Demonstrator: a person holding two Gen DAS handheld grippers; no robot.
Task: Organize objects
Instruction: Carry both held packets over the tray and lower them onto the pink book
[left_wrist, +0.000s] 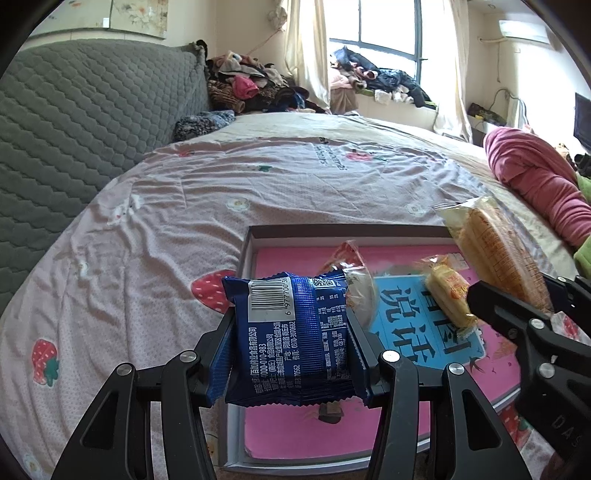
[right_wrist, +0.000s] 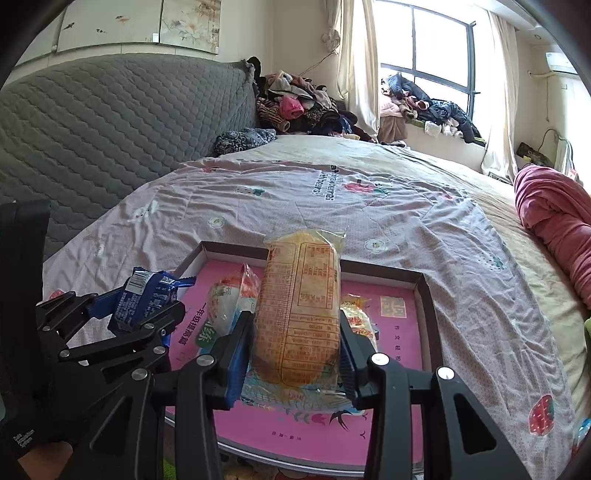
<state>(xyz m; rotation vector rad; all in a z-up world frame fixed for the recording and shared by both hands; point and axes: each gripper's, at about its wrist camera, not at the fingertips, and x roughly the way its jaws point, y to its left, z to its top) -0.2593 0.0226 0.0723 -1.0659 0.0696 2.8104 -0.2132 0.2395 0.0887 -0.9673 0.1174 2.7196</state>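
While both tools hang over the shallow box, each carries a snack. The left hand-held gripper is clamped on a blue snack packet, barcode side up, at lower centre of the left view. The right hand-held gripper is closed narrowly on a long yellow cake packet, at centre of the right view.

Two wrapped snacks already lie inside the box on its pink lining: a red-and-white one at the left and a small yellow one to the right. In the right view the held cake packet covers most of the small yellow one, and the printing on the lining is partly hidden by both grippers.

The box's near edge is cut off behind the gripper frames. Label text on the packets is too small to read reliably.

The box rests on a bed with a strawberry-print sheet. A grey quilted headboard fills the upper left, piled clothes sit beyond, and a window is upper right. A pink blanket lies at right.
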